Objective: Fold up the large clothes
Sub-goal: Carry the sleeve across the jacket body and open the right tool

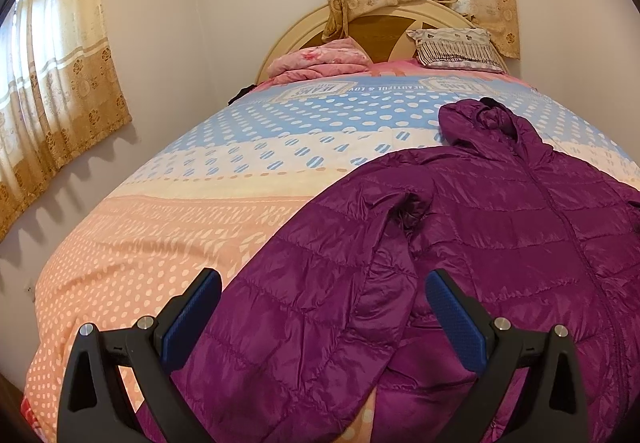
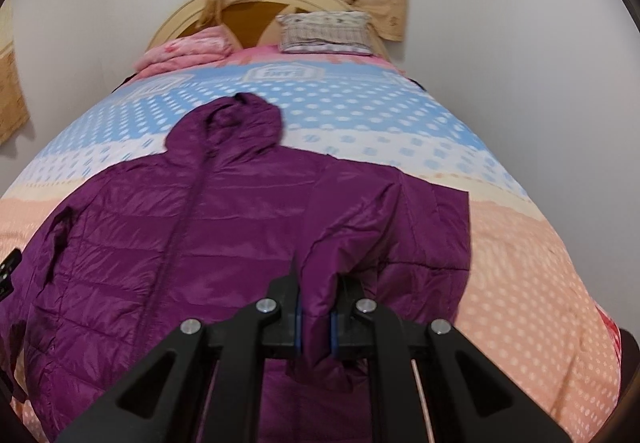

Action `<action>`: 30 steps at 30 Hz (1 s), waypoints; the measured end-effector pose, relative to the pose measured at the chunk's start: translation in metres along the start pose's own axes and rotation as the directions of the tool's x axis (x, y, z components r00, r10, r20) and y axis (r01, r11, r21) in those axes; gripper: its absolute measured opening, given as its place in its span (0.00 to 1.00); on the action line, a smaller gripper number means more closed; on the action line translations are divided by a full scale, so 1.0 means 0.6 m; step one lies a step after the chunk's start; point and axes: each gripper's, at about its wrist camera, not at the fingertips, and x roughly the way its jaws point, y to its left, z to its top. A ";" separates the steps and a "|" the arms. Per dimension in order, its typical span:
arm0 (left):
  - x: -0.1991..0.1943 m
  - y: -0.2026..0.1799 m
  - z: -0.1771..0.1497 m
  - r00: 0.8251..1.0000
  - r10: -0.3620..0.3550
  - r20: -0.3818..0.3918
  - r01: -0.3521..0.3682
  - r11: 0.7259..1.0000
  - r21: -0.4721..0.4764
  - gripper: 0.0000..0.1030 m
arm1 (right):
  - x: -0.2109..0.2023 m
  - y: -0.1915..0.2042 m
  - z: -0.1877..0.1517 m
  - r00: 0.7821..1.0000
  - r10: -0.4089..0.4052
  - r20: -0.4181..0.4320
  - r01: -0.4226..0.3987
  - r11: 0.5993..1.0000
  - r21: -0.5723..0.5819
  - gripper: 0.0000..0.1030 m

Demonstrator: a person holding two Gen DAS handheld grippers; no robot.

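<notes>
A purple quilted hooded jacket (image 1: 500,227) lies front up on the bed, hood toward the headboard. In the left wrist view its left sleeve (image 1: 304,303) lies diagonally toward me. My left gripper (image 1: 320,307) is open, its blue pads on either side of that sleeve, above it. In the right wrist view the jacket (image 2: 180,235) fills the middle. My right gripper (image 2: 318,307) is shut on the right sleeve (image 2: 352,219), which is lifted off the bed and drapes from the jaws.
The bed's dotted quilt (image 1: 160,227) spreads to the left of the jacket and to its right (image 2: 520,263). A pink folded blanket (image 1: 320,61) and a striped pillow (image 1: 456,47) lie by the headboard. Walls and curtains flank the bed.
</notes>
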 end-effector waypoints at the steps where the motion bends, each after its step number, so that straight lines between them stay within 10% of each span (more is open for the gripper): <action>1: 0.000 0.000 0.000 1.000 -0.002 0.000 0.002 1.000 -0.001 0.99 | 0.007 0.011 -0.001 1.000 0.010 -0.005 -0.010 1.000 -0.010 0.11; 25: 0.006 0.004 -0.003 0.999 0.034 -0.007 -0.034 0.999 0.041 0.99 | 0.104 0.167 -0.045 0.990 0.102 -0.102 -0.116 0.983 -0.143 0.11; 28: -0.004 -0.007 0.004 0.999 0.041 -0.002 -0.041 0.998 0.048 0.99 | 0.096 0.171 -0.046 0.989 0.109 -0.104 -0.125 0.979 -0.159 0.23; 30: -0.012 -0.012 0.011 1.000 0.022 0.001 -0.022 0.999 0.037 0.99 | 0.073 0.169 -0.047 0.987 0.137 -0.088 -0.150 0.976 -0.158 0.67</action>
